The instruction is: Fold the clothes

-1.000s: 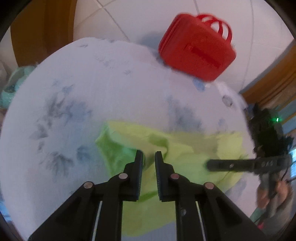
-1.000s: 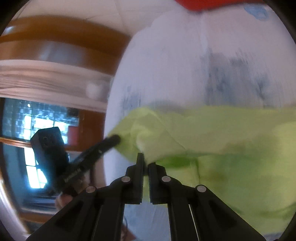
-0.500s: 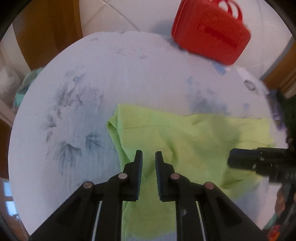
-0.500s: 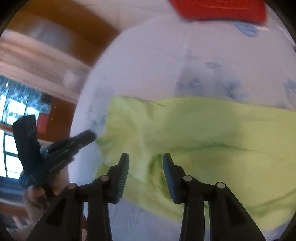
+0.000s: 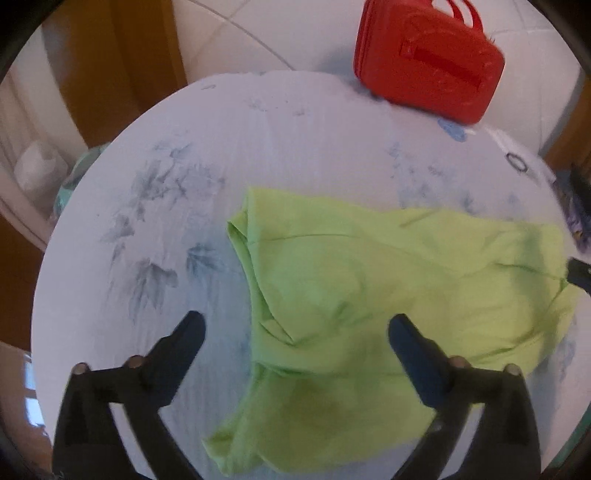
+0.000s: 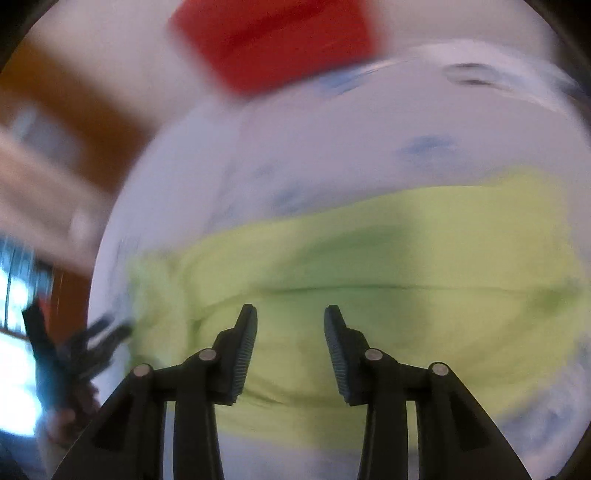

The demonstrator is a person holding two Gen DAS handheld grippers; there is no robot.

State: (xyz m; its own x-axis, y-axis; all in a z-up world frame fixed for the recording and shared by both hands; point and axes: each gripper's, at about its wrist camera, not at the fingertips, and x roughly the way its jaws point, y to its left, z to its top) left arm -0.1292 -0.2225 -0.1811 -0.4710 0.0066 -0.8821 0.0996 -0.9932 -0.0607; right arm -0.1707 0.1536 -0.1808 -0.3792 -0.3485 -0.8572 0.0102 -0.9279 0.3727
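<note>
A lime-green garment (image 5: 388,295) lies folded over on a round table (image 5: 258,147) under a white cloth with blue leaf prints. The left gripper (image 5: 295,325) has just sprung wide open above its edge, holding nothing; the right gripper (image 6: 290,317) hangs part open and empty. A red case (image 5: 428,59) sits at the far rim, with pale floor tiles (image 5: 258,29) and brown wood (image 5: 122,74) beyond.

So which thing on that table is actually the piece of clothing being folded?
Start at the round table with its white, blue-leafed cloth. A red case sits at its far edge; nearer the camera lies the lime-green garment, spread flat with one side folded over. It is the only soft, bright green thing there.
</note>
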